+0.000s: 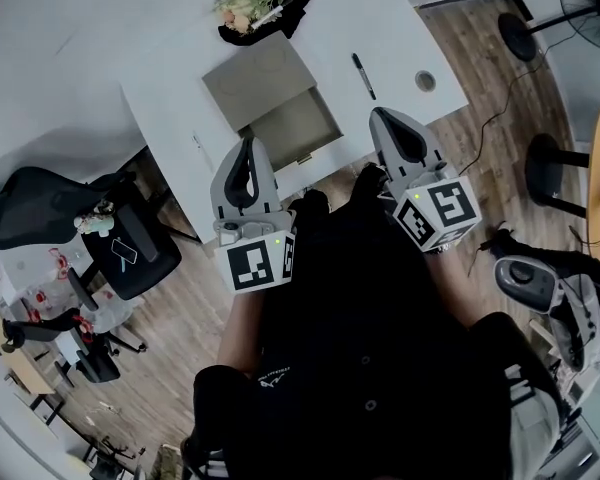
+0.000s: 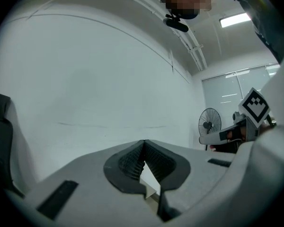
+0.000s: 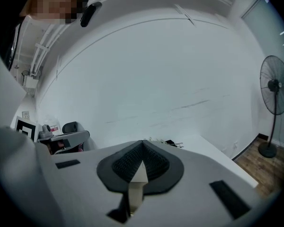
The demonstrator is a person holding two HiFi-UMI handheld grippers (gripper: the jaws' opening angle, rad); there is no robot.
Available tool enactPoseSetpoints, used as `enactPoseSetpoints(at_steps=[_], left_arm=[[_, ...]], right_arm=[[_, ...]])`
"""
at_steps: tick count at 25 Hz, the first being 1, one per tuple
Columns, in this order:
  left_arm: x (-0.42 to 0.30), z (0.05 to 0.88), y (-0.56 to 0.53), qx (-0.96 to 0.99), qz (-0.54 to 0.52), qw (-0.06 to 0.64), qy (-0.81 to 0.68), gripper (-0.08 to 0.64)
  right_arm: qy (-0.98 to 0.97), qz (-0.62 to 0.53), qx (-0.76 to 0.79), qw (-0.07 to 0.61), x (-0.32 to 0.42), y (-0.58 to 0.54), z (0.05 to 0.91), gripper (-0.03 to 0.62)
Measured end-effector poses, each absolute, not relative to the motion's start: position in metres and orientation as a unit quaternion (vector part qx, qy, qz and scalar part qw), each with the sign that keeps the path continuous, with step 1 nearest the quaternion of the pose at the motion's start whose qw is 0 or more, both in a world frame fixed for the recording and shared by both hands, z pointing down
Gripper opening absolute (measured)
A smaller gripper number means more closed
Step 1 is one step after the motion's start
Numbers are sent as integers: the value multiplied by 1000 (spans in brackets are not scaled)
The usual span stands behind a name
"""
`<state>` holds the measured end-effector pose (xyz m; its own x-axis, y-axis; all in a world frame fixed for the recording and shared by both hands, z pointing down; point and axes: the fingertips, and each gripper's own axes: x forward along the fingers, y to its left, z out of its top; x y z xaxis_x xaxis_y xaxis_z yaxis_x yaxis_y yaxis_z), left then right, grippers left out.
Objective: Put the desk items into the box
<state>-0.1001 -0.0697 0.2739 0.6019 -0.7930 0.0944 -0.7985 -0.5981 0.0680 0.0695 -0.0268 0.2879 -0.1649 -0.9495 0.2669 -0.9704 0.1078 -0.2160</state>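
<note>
Head view shows the left gripper (image 1: 246,146) and right gripper (image 1: 384,118) held near the body, short of the desk (image 1: 170,98), probably ready to reach. Both have jaws pressed together, empty. 1 pen (image 1: 364,76) lies right of the open box (image 1: 295,128).
</note>
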Motion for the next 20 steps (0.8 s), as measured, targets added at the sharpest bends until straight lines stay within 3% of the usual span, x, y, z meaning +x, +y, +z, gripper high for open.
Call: enactPoseSetpoints(at_steps=[20], left_arm=[[39,318,-130,906,59,95,-408,8]], right_arm=[[-718,250,640,108,185,-94,368,-2]])
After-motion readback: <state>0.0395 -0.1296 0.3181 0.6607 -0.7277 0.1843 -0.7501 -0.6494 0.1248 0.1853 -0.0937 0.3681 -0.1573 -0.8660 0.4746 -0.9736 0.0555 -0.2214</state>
